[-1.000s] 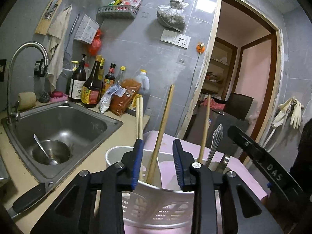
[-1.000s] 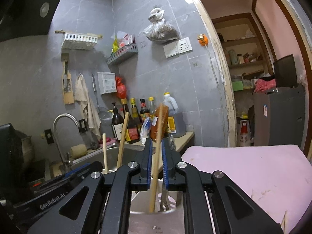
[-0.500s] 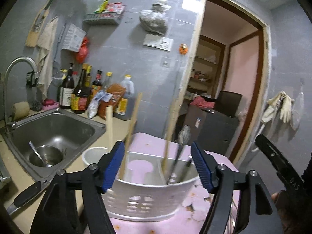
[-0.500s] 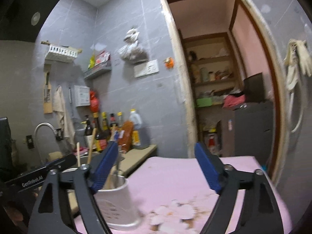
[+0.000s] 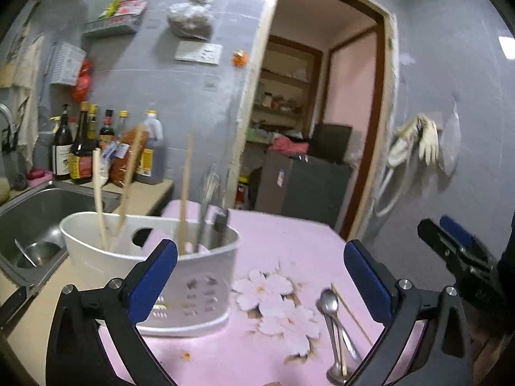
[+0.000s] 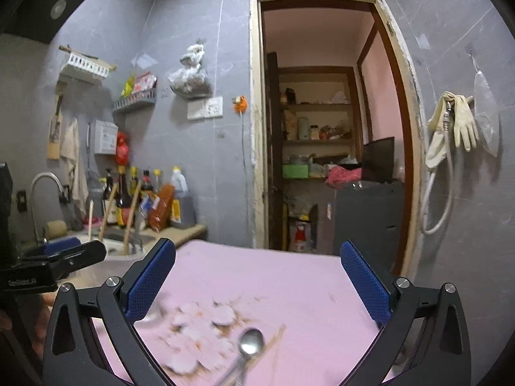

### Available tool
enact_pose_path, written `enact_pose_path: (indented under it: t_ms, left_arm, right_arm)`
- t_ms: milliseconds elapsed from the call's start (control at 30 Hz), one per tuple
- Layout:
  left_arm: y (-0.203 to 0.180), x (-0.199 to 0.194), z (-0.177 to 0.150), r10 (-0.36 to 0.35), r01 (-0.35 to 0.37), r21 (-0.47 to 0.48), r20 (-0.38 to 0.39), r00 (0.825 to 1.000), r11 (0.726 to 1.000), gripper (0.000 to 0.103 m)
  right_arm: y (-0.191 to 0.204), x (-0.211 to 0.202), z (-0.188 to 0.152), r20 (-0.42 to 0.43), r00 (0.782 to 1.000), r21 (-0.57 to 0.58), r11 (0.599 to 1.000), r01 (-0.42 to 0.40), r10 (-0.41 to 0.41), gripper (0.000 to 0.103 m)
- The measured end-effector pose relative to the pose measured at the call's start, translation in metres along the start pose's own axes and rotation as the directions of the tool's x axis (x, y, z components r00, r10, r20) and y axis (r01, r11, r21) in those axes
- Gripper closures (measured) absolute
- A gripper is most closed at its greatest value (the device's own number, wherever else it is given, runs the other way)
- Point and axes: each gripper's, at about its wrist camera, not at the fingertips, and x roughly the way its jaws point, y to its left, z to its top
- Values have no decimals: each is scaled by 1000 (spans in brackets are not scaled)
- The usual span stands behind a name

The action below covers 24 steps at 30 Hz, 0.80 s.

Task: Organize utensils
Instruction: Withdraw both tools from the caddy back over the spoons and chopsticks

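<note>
Both grippers (image 5: 260,280) (image 6: 257,281) backed off the caddy (image 5: 151,257), jaws opening, empty — label perhaps "GenRobot.AI".

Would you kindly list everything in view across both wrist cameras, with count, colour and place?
utensil caddy: one, white, left end of the pink cloth, beside the sink
chopsticks: about four, wooden, upright in the caddy
metal utensils: count unclear, blurred, standing in the caddy
spoons: seemingly two, silver, lying on the cloth
loose chopstick: one, wooden, beside the spoons
tablecloth: one, pink, floral print
sink: one, steel, far left, bowl inside
bottles: several, dark, against the wall
gloves: pale, hanging on the right wall
left gripper: black, blue pads, jaws opening, nothing between them
right gripper: black, blue pads, jaws opening, empty
</note>
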Motion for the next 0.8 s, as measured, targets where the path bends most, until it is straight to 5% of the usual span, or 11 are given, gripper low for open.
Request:
enact_pose_path:
  t_ms: [267,567,667,800]
  left_arm:
    - [-27,21,-24,-55,64,75,-125,991,995,2]
    - [-40,59,-44,-81,115,86,-326,942,990,2]
    - [-43,70,-47,-98,142,87,-391,915,986,3]
    - [-48,84,-50,-130,195,90,-471,873,977,18]
  right_arm:
    - [-24,-2,-22,-137,989,-54,997,56,-63,0]
    - [-39,10,-48,-300,952,-49,997,52,-65,2]
    - [-41,18,-56,-367,929,-49,998,34,-50,18]
    - [-44,32,-68,-469,883,-18,1000,-12,2,42]
